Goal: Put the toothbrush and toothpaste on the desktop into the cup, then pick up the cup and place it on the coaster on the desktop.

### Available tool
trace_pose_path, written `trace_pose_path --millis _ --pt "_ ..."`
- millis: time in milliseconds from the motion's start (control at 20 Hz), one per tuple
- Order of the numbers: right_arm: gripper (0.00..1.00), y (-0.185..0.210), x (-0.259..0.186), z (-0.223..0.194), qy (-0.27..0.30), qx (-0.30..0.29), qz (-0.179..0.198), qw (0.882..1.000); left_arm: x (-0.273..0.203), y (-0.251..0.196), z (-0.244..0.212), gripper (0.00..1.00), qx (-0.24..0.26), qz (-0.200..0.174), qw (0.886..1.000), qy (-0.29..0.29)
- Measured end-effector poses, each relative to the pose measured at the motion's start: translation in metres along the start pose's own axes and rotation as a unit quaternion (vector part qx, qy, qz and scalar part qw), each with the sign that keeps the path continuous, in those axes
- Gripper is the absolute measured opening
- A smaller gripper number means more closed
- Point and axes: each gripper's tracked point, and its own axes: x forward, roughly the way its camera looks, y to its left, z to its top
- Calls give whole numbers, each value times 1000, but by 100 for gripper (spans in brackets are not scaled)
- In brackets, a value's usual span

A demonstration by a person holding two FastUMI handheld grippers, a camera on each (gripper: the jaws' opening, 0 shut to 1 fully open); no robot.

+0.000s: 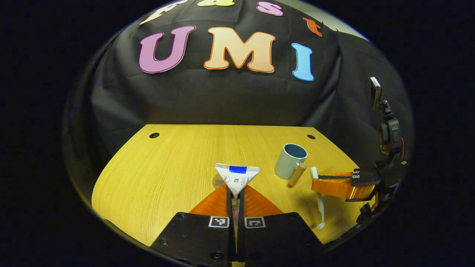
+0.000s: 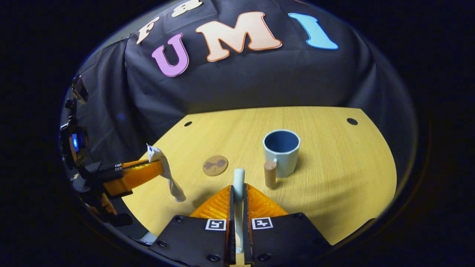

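Note:
My left gripper (image 1: 236, 190) is shut on a white toothpaste tube (image 1: 237, 176), whose flat crimped end with a blue stripe points away from me. In the right gripper view the same gripper (image 2: 160, 167) holds the tube (image 2: 169, 180) slanting down above the table's left side. My right gripper (image 2: 237, 188) is shut on a pale toothbrush (image 2: 239, 178). It appears at the right of the left gripper view (image 1: 314, 182), with the toothbrush (image 1: 320, 207) hanging down. A pale cup (image 2: 281, 152) with a blue inside and a wooden handle (image 2: 270, 173) stands upright just beyond my right gripper. A round brown coaster (image 2: 215, 165) lies to its left.
The wooden table (image 2: 334, 167) has small cable holes near its back corners (image 2: 351, 121). A camera rig on a stand (image 1: 387, 129) sits off the table's right edge. In the left gripper view the cup (image 1: 290, 161) stands right of the tube.

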Motion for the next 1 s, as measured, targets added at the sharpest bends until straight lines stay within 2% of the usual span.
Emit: trace_pose_path --millis 300,700,1000 --pt "11 -8 -4 78 -80 6 4 997 -10 -11 21 0 -7 -2 1000 -18" --pt "10 -39 27 178 -184 54 -6 981 -25 -6 29 1 -16 20 999 -22" --pt "10 -70 63 196 -196 61 -37 978 -34 5 26 0 -31 45 998 -18"
